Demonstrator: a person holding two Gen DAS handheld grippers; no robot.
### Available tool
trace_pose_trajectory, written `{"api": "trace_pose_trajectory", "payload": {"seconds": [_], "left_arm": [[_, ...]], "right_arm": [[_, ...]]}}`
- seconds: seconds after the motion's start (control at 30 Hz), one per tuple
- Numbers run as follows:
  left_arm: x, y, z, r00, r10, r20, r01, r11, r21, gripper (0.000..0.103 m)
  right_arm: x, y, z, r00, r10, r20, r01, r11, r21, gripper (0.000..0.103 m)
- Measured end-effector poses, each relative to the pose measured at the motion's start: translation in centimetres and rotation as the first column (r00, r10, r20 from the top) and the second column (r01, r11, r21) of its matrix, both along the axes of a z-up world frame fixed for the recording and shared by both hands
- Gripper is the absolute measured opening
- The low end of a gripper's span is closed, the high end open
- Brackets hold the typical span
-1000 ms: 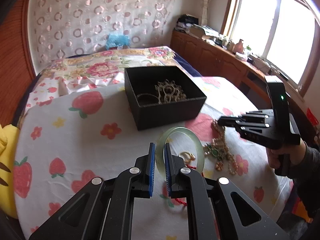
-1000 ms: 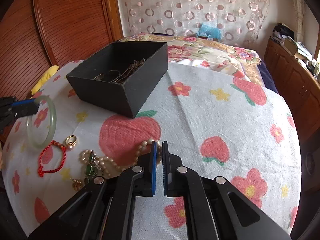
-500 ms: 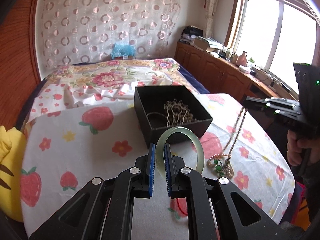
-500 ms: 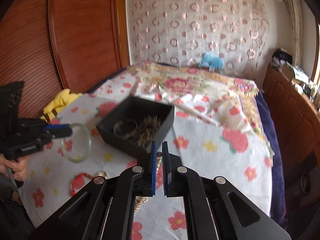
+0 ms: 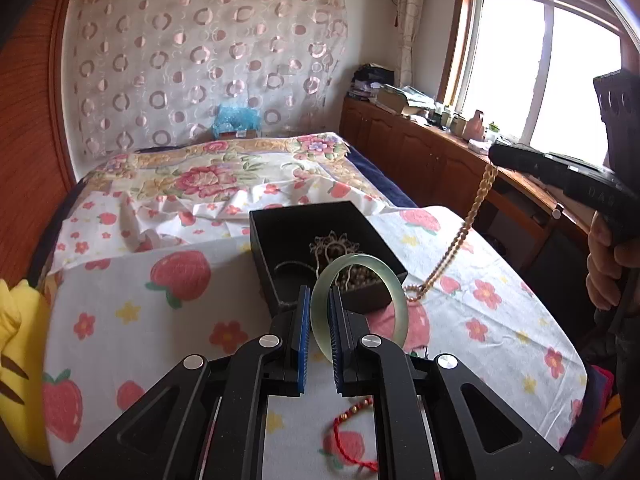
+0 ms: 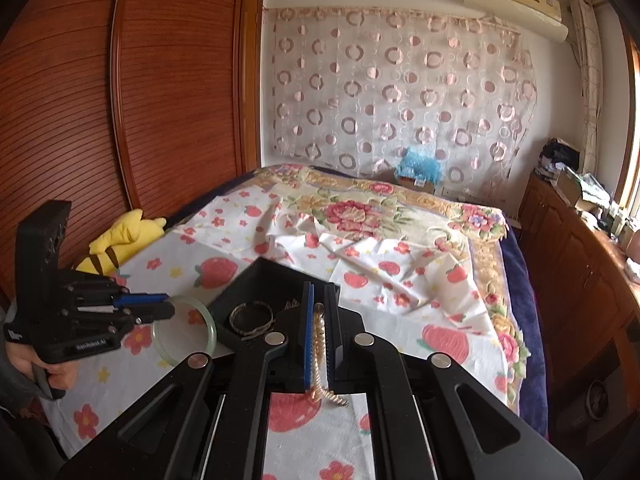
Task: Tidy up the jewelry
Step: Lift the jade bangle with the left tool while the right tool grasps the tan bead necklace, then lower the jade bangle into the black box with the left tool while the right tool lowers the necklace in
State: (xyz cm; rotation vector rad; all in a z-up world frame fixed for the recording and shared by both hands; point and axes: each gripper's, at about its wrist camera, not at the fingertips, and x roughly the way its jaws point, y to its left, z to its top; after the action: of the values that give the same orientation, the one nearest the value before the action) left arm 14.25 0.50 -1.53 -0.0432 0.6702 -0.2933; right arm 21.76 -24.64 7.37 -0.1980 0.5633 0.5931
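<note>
My left gripper (image 5: 319,300) is shut on a pale green jade bangle (image 5: 396,300) and holds it upright above the near edge of the open black box (image 5: 276,232). The bangle (image 6: 200,316) and left gripper (image 6: 168,306) also show in the right wrist view. My right gripper (image 6: 318,300) is shut on a pearl bead necklace (image 6: 318,360), lifted high right of the box. The necklace (image 5: 472,216) hangs slanting from the right gripper (image 5: 494,158) down to the cloth. The box (image 6: 260,276) holds a metal bangle (image 6: 251,317) and a beaded ornament (image 5: 336,244).
A red cord bracelet (image 5: 352,440) lies on the strawberry-print cloth (image 5: 160,312) below my left gripper. A yellow plush toy (image 6: 120,240) sits at the table's left edge. A bed (image 5: 224,176) lies behind, wooden cabinets (image 5: 420,160) under the window at right.
Both grippers have risen. The right gripper has lifted the pearl necklace off the cloth so it hangs taut. The left gripper has carried the jade bangle up toward the box.
</note>
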Motion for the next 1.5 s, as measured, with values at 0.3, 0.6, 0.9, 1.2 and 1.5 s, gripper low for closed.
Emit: {"api": "trace_pose_trajectory", "payload": {"seconds": [0.3, 0.6, 0.9, 1.2, 1.5], "left_arm": [[1.5, -0.3, 0.8, 1.0, 0.006, 0.019, -0.006, 1.0, 0.0, 0.008], [3.5, 0.0, 1.4, 0.999, 0.025, 0.03, -0.026, 1.0, 0.014, 0.008], [4.7, 0.7, 0.9, 0.999, 0.049, 0.013, -0.05, 0.999, 0.016, 0.008], [5.3, 1.2, 0.7, 0.998, 0.065, -0.001, -0.065, 0.998, 0.013, 0.008], [5.9, 1.3, 0.6, 0.999, 0.052, 0.006, -0.052, 0.998, 0.02, 0.008]], "right_arm": [[0.3, 0.2, 3.9, 0.997, 0.009, 0.081, -0.01, 1.0, 0.011, 0.006], [1.1, 1.1, 7.3, 0.989, 0.027, 0.149, -0.031, 0.999, 0.024, 0.006], [1.8, 2.7, 10.2, 0.977, 0.052, 0.208, -0.062, 0.997, 0.038, 0.006], [2.3, 4.3, 7.9, 0.985, 0.093, 0.144, -0.097, 0.995, 0.027, 0.006], [3.7, 6.1, -0.1, 0.994, 0.105, -0.037, -0.106, 0.994, -0.024, 0.006]]}}
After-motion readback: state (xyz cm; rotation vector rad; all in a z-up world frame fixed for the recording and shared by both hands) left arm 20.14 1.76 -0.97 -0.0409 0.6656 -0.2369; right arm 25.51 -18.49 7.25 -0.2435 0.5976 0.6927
